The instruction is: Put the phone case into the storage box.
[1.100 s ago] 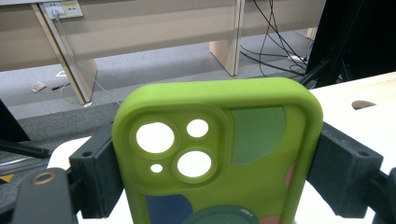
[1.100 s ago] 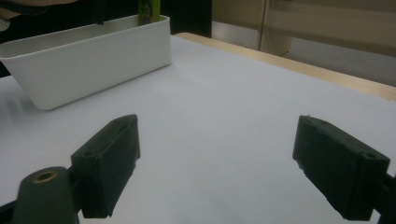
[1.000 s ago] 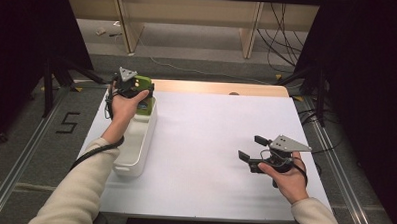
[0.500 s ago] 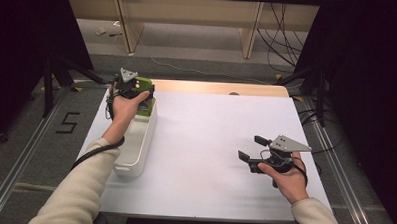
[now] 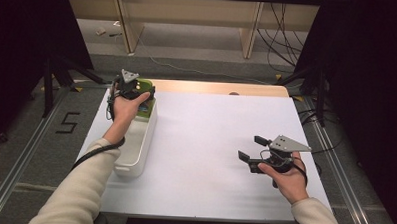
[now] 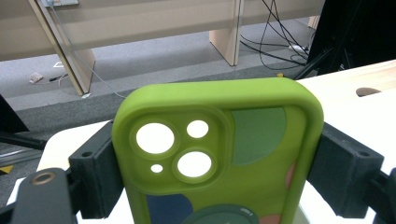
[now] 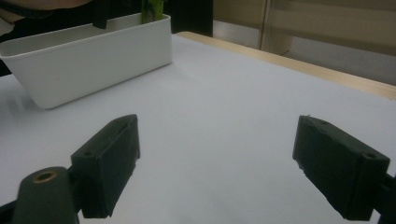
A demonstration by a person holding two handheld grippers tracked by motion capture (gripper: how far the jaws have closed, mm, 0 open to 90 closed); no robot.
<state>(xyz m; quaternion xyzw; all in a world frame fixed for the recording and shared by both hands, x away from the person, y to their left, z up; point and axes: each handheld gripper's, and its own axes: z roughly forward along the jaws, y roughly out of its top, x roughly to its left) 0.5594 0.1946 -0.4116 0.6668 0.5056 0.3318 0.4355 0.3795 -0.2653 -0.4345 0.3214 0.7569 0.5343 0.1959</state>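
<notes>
Phone case [image 6: 219, 158], lime green silicone with dark green, navy and pink shapes and round camera cut-outs, stands upright, pinched by its two long edges between the black fingers [image 6: 95, 172] of the left gripper [image 5: 133, 93]. In the high view this gripper sits at the far end of the white bin [image 5: 135, 157], a long rectangular plastic container lying along the left edge of the surface [image 5: 210, 137]; the case shows there as a green patch [image 5: 145, 104] just above the bin's far end. Whether the case's lower edge touches the bin cannot be told. Left hand [image 5: 122, 107] wraps the gripper body from behind, cream sleeve [image 5: 79, 188] reaching in from the bottom left. Right gripper [image 5: 252, 155] is at the right side of the surface, well apart from the bin, fingers [image 7: 107, 158] spread wide with nothing between them, the white surface bare beneath them. Right hand [image 5: 284, 177] grips it from below, grey three-cornered plate [image 5: 288, 143] on top. In the right gripper view the bin [image 7: 93, 60] stands farther off at the upper left, a strip of the green case [image 7: 152, 9] rising above its rim. Surface is white-covered with a wooden edge [image 5: 217, 87] at the far side.
</notes>
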